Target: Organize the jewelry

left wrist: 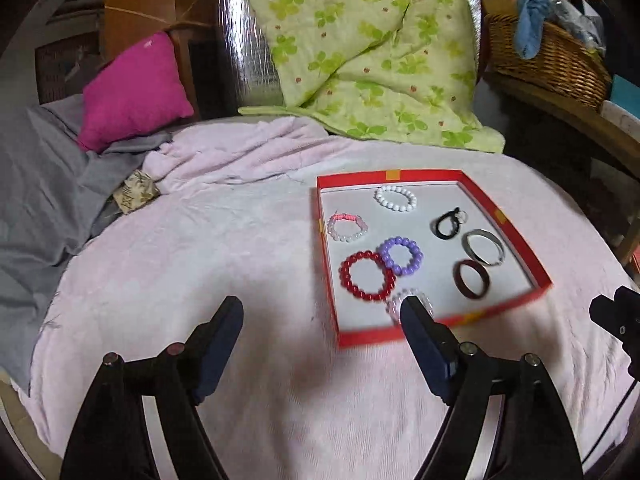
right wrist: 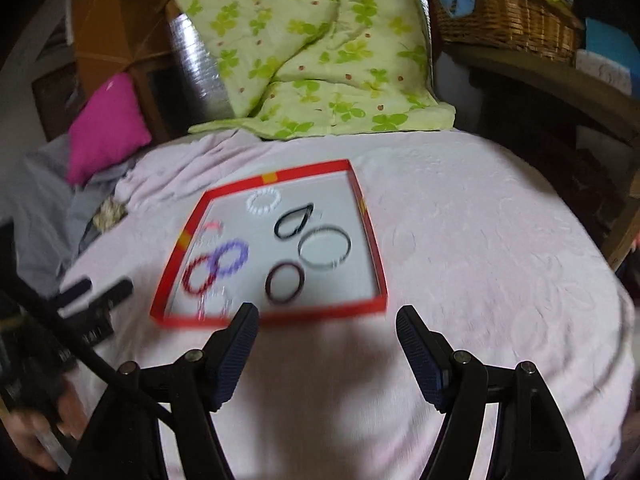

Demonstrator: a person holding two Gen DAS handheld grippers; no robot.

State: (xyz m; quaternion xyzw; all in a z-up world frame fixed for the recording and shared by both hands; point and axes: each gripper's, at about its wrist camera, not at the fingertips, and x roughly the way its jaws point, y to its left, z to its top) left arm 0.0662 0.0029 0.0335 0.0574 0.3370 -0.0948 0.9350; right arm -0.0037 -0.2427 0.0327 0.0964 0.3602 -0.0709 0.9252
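Note:
A red-rimmed box lid (left wrist: 508,224) (right wrist: 374,240) lies on the pink blanket and holds several bracelets: white beads (left wrist: 396,198), pale pink beads (left wrist: 346,229), purple beads (left wrist: 401,255) (right wrist: 231,257), red beads (left wrist: 366,275) (right wrist: 198,276), a black cord loop (left wrist: 447,223) (right wrist: 294,221), a grey bangle (left wrist: 483,247) (right wrist: 325,249), a dark maroon bangle (left wrist: 472,279) (right wrist: 285,278) and a clear bead bracelet (left wrist: 412,298) at the near edge. My left gripper (left wrist: 320,314) is open and empty, near the lid's near-left corner. My right gripper (right wrist: 326,318) is open and empty, just short of the lid's near edge.
The pink blanket (left wrist: 220,240) covers a round table. A green clover quilt (left wrist: 360,48), a magenta pillow (left wrist: 134,92) and grey cloth (left wrist: 36,184) lie behind and to the left. A wicker basket (left wrist: 548,56) stands at the back right.

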